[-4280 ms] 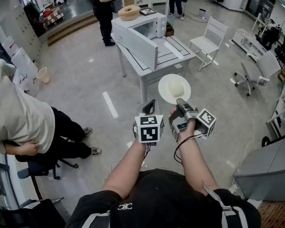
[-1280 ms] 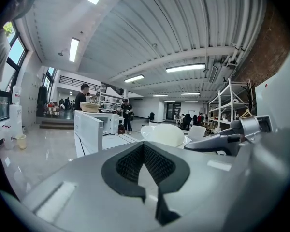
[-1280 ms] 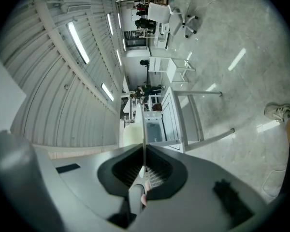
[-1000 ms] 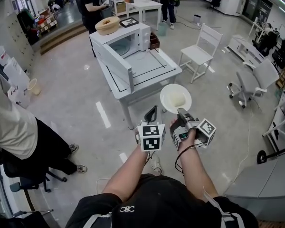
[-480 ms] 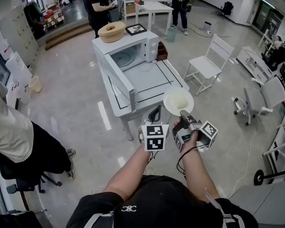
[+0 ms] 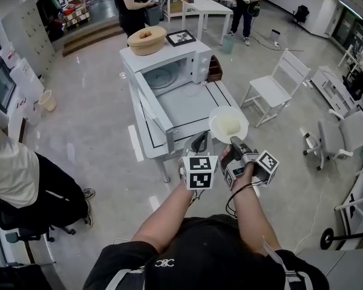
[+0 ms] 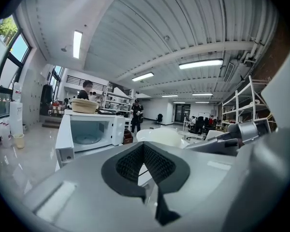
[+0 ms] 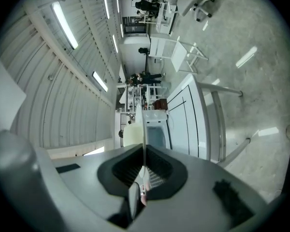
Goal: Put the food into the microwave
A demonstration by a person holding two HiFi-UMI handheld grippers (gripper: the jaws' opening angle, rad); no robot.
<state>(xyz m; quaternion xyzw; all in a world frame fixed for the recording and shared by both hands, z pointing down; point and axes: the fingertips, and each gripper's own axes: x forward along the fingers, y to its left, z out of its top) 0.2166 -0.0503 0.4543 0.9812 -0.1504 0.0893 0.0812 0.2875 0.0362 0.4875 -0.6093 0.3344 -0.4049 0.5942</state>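
Observation:
A white microwave (image 6: 172, 70) stands on a white table (image 6: 196, 104) with its door (image 6: 146, 110) swung open toward me and its turntable visible. My right gripper (image 6: 233, 141) is shut on the near rim of a white plate (image 6: 228, 126) that carries a pale lump of food (image 6: 230, 125). The plate hovers over the table's near right corner. In the right gripper view the plate (image 8: 144, 124) runs edge-on between the pads. My left gripper (image 6: 198, 144) hangs beside it, shut on nothing, and in its own view the microwave (image 7: 89, 129) and the plate (image 7: 159, 137) lie ahead.
A woven basket (image 6: 147, 39) and a framed picture (image 6: 181, 37) rest on top of the microwave, with a brown box (image 6: 215, 69) beside it. A white chair (image 6: 273, 90) stands right of the table, an office chair (image 6: 336, 139) further right. A seated person (image 6: 15, 162) is at left.
Both grippers and the plate have come closer to the table. The plate, earlier short of the table's edge, now hangs over its near corner. The grip on the plate is unchanged.

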